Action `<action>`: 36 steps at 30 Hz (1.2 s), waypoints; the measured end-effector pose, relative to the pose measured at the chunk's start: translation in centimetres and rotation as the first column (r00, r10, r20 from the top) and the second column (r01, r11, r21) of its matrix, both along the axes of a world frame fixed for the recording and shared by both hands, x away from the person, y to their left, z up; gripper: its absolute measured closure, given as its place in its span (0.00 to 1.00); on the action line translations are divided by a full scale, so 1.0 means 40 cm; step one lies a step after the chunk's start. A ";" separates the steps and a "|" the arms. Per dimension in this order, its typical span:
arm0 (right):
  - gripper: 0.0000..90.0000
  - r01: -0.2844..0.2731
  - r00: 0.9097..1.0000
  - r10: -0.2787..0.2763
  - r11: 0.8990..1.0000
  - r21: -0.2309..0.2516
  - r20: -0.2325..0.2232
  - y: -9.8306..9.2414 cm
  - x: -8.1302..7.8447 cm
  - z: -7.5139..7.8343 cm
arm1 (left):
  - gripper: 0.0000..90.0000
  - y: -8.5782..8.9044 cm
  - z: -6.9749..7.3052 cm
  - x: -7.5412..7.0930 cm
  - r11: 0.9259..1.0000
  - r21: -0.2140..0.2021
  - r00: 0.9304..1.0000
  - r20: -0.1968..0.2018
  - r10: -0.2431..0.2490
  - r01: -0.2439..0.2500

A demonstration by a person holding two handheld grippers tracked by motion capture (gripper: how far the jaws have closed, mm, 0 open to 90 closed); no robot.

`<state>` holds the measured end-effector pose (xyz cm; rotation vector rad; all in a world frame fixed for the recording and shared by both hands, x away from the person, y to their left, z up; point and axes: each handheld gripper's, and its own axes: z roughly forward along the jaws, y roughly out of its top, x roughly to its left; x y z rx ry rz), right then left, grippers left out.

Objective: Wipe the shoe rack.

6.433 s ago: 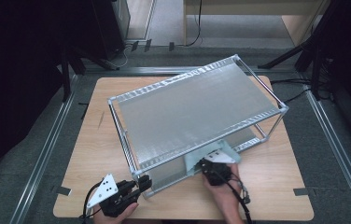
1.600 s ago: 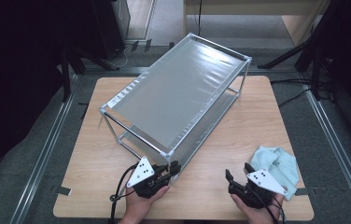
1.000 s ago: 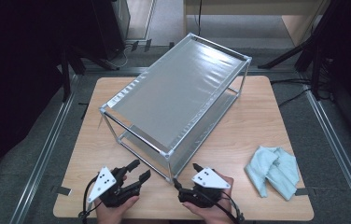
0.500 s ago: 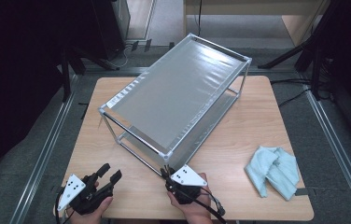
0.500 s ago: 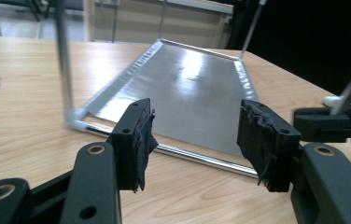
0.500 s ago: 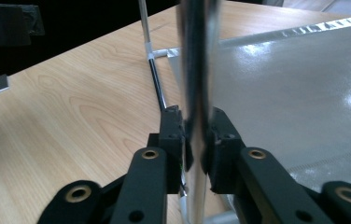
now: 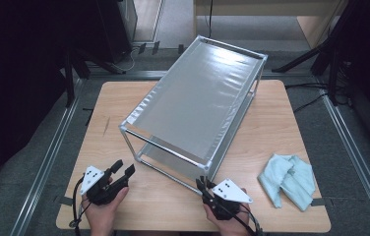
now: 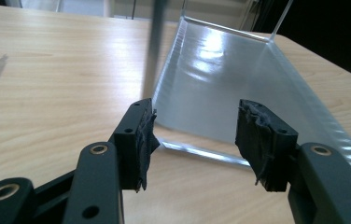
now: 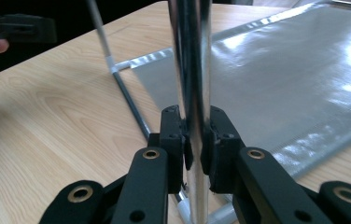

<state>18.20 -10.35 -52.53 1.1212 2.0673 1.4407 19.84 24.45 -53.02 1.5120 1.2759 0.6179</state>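
Currently right gripper fingers clamping near-right upright post of shelf rack, having just been closing; left gripper fingers gaping wide, empty. Risk: one-sided pull twisting rack, skidding it across bench.

A two-tier rack of chrome tubing and silvery grey fabric shelves is standing upright on the wooden table, sitting at an angle so that its long side is running from the near left toward the far right. The upper shelf is stretching taut between the top rails and catching a soft glare; the lower shelf is lying just above the tabletop. Its near right corner post is rising straight up, shiny and round, and is being clamped between the pads of the right gripper.
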 end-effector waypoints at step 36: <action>0.86 0.278 0.961 -0.278 0.961 -0.017 -0.013 -0.190 0.142 0.015 | 0.89 -0.144 0.002 -0.105 0.904 0.093 0.906 0.027 -0.422 0.418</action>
